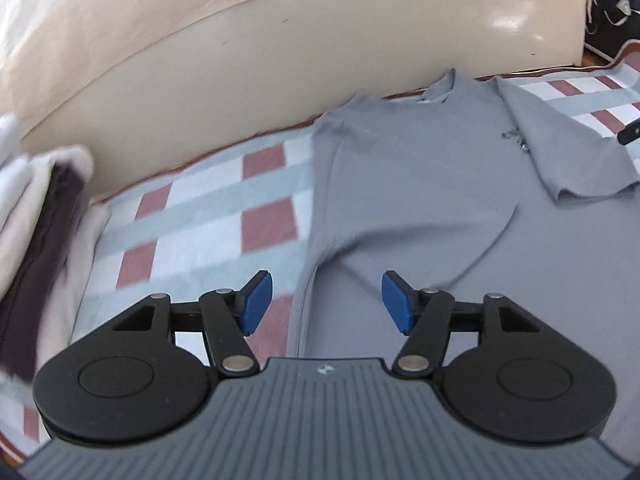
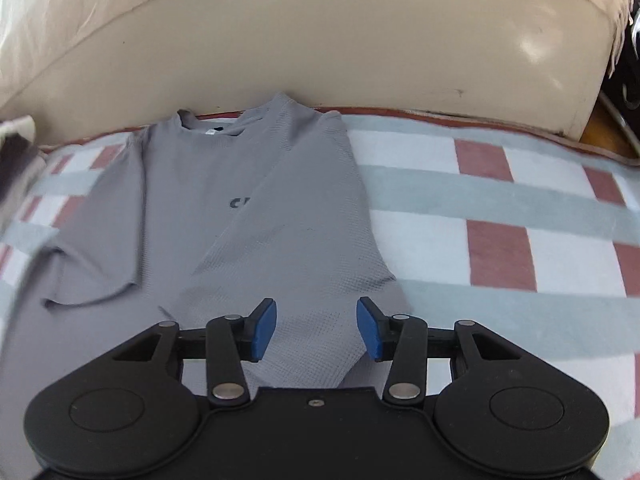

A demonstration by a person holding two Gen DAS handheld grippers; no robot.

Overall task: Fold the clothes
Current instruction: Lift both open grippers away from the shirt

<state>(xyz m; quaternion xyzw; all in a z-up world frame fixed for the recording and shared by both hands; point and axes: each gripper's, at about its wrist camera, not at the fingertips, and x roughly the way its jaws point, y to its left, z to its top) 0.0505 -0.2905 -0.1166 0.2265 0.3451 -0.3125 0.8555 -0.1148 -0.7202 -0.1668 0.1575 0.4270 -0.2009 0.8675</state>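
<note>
- Shirt (image 1: 420, 184): grey, short-sleeved, lying flat on the checked blanket (image 1: 208, 208). It serves as the landmark below.
- Shirt collar (image 2: 216, 124): at the far end of the shirt, next to the cream headboard (image 2: 320, 40), with a small white tag inside the neckline.
- Shirt fold: in the right wrist view one side panel is turned in over the body, forming a diagonal edge that cuts across the dark chest print (image 2: 240, 202).
- Sleeve (image 1: 568, 152): in the left wrist view it lies spread flat at the right side of the shirt body, beside the print.
- Left gripper (image 1: 326, 304): above the near part of the shirt, over its left edge. Jaws spread apart; blue pads (image 1: 256, 300) clear of the cloth, nothing between them.
- Right gripper (image 2: 316, 328): above the near end of the folded panel, close to the shirt's right edge. Jaws spread apart; pads not pressing the fabric.
- Stack (image 1: 44, 216): white and dark folded cloth, well left of the shirt, at the blanket's edge; blurred.
- Blanket: white, pale blue-grey and red-brown checks, exposed on both sides of the shirt.
- A dark object (image 1: 630, 132) shows at the right frame edge past the sleeve; identity cannot be determined.
</note>
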